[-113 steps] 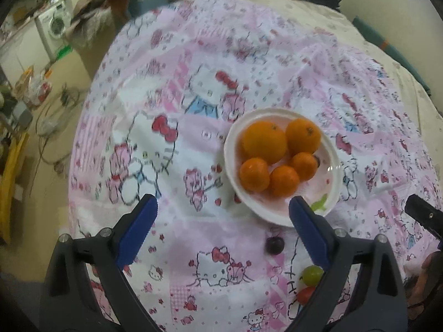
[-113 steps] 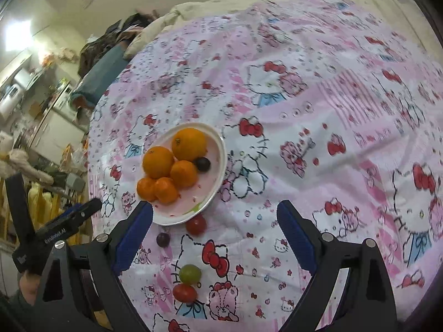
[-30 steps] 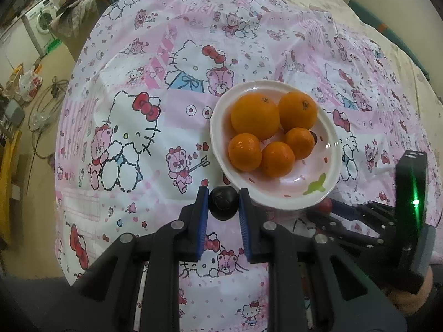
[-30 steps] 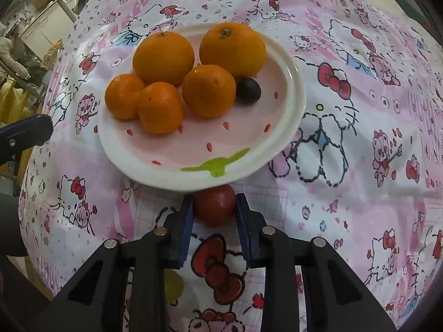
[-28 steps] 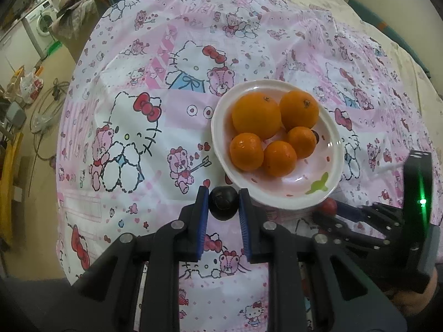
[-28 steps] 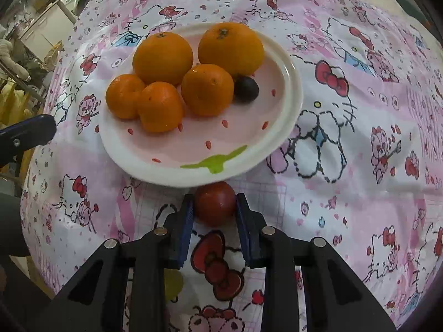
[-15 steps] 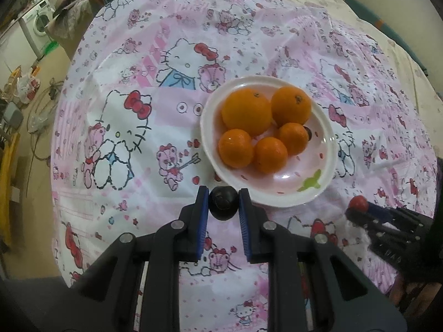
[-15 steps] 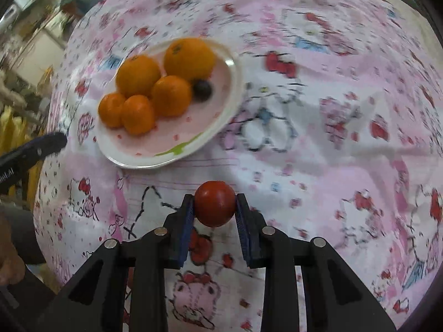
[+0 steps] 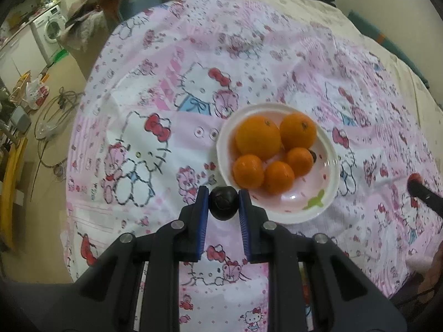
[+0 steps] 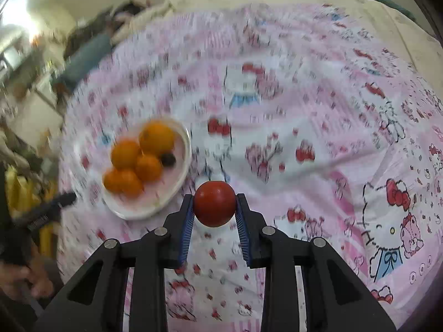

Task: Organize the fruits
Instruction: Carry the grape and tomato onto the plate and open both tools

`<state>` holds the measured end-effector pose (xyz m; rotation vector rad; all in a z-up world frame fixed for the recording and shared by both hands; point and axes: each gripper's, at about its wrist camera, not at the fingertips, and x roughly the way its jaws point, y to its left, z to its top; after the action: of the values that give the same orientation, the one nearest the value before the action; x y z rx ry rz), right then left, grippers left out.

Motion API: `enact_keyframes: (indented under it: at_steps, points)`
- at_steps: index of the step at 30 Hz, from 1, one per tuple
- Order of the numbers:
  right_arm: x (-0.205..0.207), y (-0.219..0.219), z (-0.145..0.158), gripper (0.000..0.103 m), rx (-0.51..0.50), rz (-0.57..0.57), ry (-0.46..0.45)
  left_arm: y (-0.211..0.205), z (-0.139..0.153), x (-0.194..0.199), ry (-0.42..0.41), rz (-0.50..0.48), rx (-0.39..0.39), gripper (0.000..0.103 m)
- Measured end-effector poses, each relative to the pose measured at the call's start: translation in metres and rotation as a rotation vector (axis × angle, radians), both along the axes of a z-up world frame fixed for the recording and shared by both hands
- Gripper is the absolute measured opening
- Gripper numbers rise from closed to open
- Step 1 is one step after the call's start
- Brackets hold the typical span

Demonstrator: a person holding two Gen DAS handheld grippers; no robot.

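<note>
My left gripper (image 9: 223,202) is shut on a dark grape (image 9: 223,203), held just in front of the near-left rim of the white plate (image 9: 331,178). The plate carries several oranges (image 9: 257,137) and one dark grape (image 9: 313,155) half hidden behind them. My right gripper (image 10: 214,205) is shut on a red cherry tomato (image 10: 214,203), lifted above the cloth to the right of the plate (image 10: 186,149). The right gripper's tip with the tomato (image 9: 414,178) shows at the right edge of the left wrist view. The right wrist view is blurred.
A pink cartoon-print cloth (image 9: 166,88) covers the round surface. Beige bedding (image 9: 318,8) lies beyond it. A washing machine (image 9: 51,29), cables and bags sit on the floor at left. A hand (image 10: 25,279) holds the left gripper (image 10: 47,210) at the left edge.
My right gripper has lifted the red tomato off the cloth and swung away to the right of the plate, rolling as it went. My left gripper still holds the dark grape by the plate's rim.
</note>
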<state>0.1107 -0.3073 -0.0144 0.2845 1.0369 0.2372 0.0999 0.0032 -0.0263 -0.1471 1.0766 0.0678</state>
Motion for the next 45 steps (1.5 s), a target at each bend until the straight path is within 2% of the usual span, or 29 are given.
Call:
enact_keyframes:
  at_steps: [5,9,15,20,26,31,38,45]
  points:
    - [0.006,-0.009,0.019,0.031,0.088,-0.020,-0.064,0.011,0.011,0.007,-0.018,0.021,0.000,0.018]
    - [0.014,-0.004,0.031,0.031,0.110,-0.003,-0.111,0.013,0.026,0.016,-0.050,0.006,0.007,0.018]
    - [0.032,0.016,0.032,0.031,0.115,0.057,-0.132,0.013,0.040,0.033,-0.076,-0.017,0.009,0.018]
    - [0.052,0.031,0.020,0.031,0.143,0.079,-0.090,0.011,0.038,0.058,-0.067,-0.042,0.019,0.018]
    - [0.072,0.059,0.008,0.031,0.089,0.166,-0.073,-0.003,0.022,0.076,-0.022,-0.084,-0.019,0.018]
    - [0.087,0.073,-0.013,0.031,0.101,0.216,-0.004,-0.018,0.011,0.083,0.004,-0.116,-0.040,0.018]
    - [0.107,0.105,-0.045,0.031,0.183,0.307,0.113,-0.012,0.012,0.095,0.024,-0.073,-0.084,0.018]
    - [0.115,0.127,-0.061,0.034,0.214,0.353,0.155,-0.004,0.004,0.099,0.044,-0.049,-0.074,0.018]
